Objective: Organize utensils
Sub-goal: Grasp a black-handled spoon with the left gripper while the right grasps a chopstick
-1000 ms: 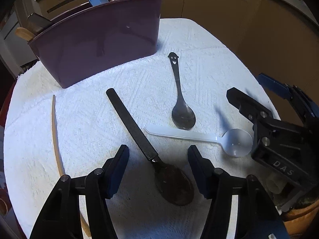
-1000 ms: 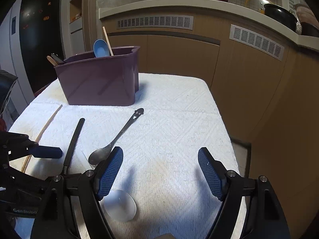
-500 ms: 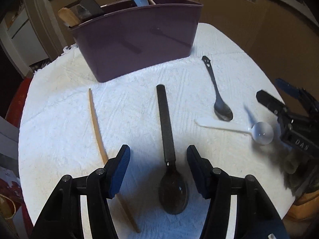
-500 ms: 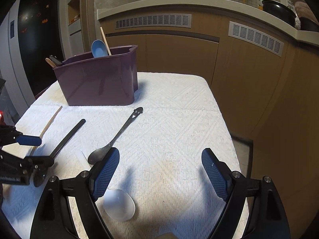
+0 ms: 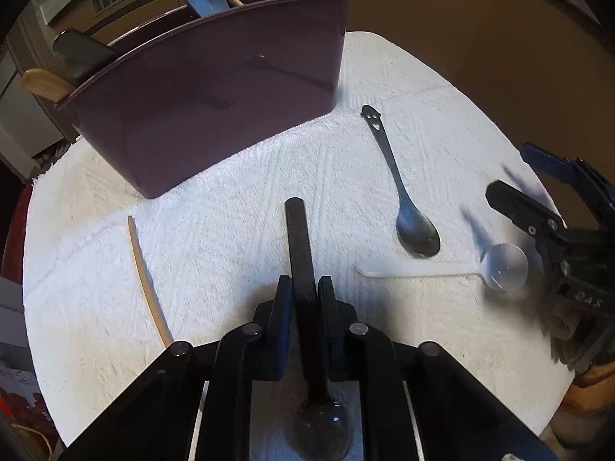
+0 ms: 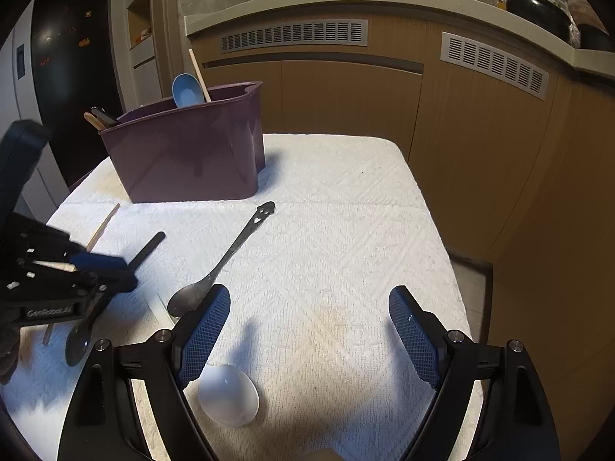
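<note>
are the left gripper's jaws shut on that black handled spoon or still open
Shut. The left gripper has both jaws pressed against the handle of the black-handled spoon, no gap showing. The spoon lies on the white towel.

The left tool [image 5: 303,299] is low over the bench [image 5: 238,207], its jaws closed on the handle of the black spoon [image 5: 298,230]. The right tool [image 6: 307,330] hovers off that spoon's right side, jaws spread wide with nothing between them, its blue pads [image 6: 203,334] facing inward.
</note>
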{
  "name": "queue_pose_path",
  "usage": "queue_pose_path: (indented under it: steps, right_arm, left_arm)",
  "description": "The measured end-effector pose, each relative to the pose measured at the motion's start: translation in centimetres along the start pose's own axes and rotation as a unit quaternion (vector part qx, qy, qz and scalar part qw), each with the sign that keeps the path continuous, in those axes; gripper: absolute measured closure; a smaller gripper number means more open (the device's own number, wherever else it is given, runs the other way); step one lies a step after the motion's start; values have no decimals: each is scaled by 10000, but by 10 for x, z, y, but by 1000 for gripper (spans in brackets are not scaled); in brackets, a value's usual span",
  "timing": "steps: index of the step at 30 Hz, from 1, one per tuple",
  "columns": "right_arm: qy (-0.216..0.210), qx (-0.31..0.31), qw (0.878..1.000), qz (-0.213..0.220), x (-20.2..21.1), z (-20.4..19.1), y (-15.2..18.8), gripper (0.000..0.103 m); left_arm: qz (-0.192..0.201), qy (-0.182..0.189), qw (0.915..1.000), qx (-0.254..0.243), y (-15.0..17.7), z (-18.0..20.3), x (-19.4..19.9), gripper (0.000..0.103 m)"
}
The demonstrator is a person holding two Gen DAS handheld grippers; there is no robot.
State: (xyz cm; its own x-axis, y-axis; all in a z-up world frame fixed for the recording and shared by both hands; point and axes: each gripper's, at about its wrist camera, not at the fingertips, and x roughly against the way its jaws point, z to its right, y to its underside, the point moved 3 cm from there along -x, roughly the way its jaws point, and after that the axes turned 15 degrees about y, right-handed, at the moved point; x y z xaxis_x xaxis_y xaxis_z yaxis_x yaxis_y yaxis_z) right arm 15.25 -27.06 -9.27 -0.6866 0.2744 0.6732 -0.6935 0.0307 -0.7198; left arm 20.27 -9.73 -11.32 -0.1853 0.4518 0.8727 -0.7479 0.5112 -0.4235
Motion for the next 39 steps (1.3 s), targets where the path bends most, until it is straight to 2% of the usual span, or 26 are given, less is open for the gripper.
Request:
queue_pose_path:
  steps: [4, 8, 11, 17, 20, 21, 23, 25, 30, 34, 39]
  right_arm:
    - [30, 50, 10000, -31, 3, -4, -2, 18]
    - [-385, 168, 9990, -127, 15, -22, -8, 18]
    - [-628, 470, 9968, -144, 22, -51, -16, 18]
    - [-1224, 1148, 9852, -357, 27, -137, -27, 18]
    - [-1262, 1425, 9809, -401, 20, -178, -33, 20]
    - [-1255, 1483, 9801, -402, 17, -189, -36, 24]
    - [-1243, 1549, 9790, -463, 5, -210, -43, 41]
    - [-1279, 1564, 9770, -689, -9, -226, -49, 68]
    - [-1254, 1429, 9772, -940, -36, -251, -58, 70]
    - [-1346, 1595, 9735, -930, -36, -271, -56, 70]
    - [-1200, 1843, 9725, -769, -33, -284, -52, 70]
  left_arm:
    - [476, 9, 9988, 90, 19, -7, 21, 93]
    - [1209, 161, 9908, 587, 39, -26, 66, 93]
    - [1606, -13, 9831, 881, 46, -43, 91, 93]
    - [2053, -343, 9675, 1433, 77, -85, 123, 93]
    - [2203, -281, 9599, 1711, 88, -105, 129, 93]
    - [2238, -249, 9583, 1761, 90, -107, 128, 93]
    - [2302, -194, 9561, 1804, 96, -112, 133, 93]
    - [2357, -110, 9544, 1827, 100, -113, 136, 93]
    - [2413, 95, 9515, 1905, 104, -120, 132, 93]
    - [2411, 126, 9494, 2010, 108, -128, 130, 93]
    - [2375, 133, 9479, 2121, 113, -132, 128, 93]
